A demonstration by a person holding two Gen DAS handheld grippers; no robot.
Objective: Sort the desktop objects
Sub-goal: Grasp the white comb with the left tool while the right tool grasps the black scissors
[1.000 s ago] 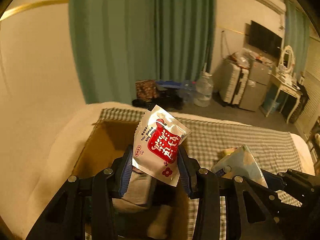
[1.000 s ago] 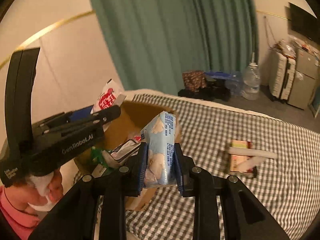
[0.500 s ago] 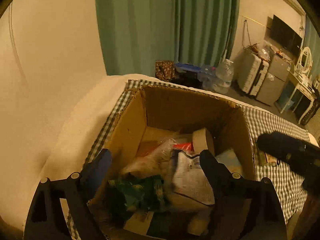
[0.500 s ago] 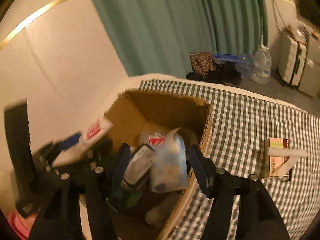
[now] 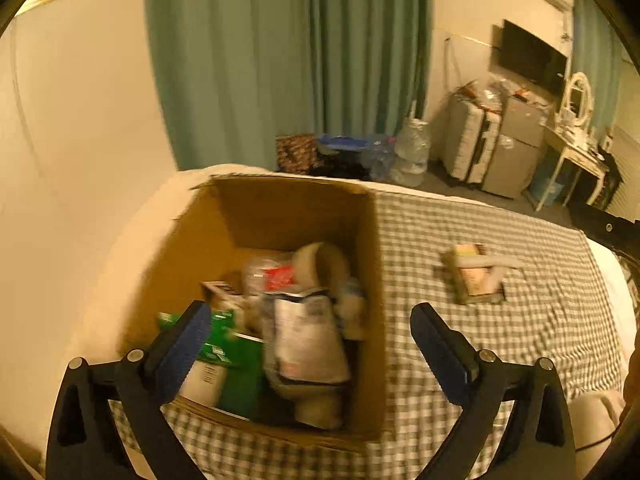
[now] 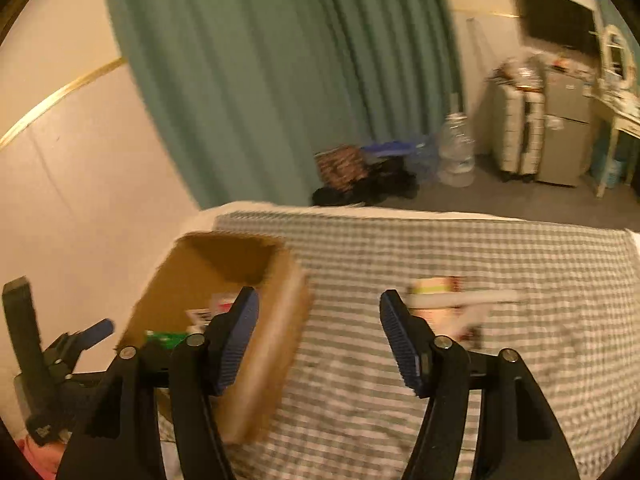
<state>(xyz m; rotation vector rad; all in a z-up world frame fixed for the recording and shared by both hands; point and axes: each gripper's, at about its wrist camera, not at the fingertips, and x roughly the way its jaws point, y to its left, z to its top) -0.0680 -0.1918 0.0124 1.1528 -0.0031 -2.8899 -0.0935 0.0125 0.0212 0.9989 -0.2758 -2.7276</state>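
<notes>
Brimming cardboard box (image 5: 280, 216), blurred packets.

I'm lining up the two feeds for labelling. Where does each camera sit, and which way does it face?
Left wrist: rides the left gripper, looking down into the cardboard box; both its open fingers show.
Right wrist: rides the right gripper, facing the checkered cloth; its open fingers and the left gripper show.
Shared: box, cloth, small packet, green curtain.
</notes>
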